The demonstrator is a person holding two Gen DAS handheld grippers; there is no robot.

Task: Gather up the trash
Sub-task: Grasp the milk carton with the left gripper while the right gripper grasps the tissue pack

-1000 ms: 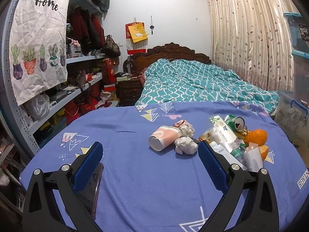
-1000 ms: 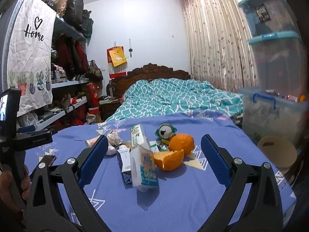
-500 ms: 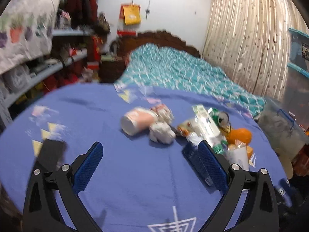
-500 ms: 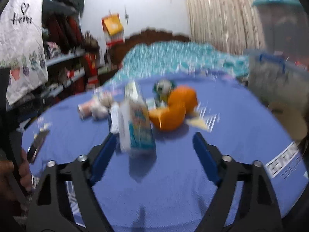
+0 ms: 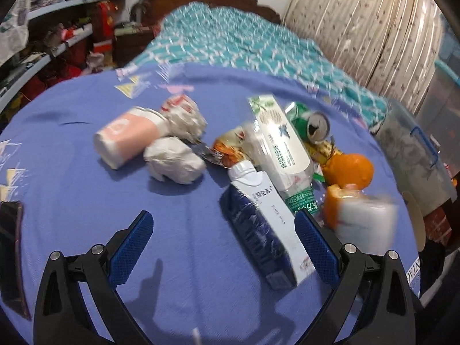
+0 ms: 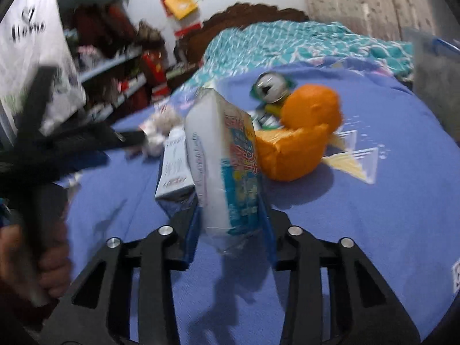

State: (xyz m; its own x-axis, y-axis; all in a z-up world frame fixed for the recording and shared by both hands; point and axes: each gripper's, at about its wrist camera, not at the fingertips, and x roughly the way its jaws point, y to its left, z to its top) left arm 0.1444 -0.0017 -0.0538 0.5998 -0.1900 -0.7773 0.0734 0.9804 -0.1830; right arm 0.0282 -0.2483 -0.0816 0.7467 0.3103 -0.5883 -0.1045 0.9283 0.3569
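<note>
Clamping the upright drink carton in our right gripper, we hold our left gripper spread beside the milk carton.

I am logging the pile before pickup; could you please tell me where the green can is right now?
In the left wrist view the green can lies on its side at the far right of the trash pile, behind the orange peel and right of the white carton.
</note>
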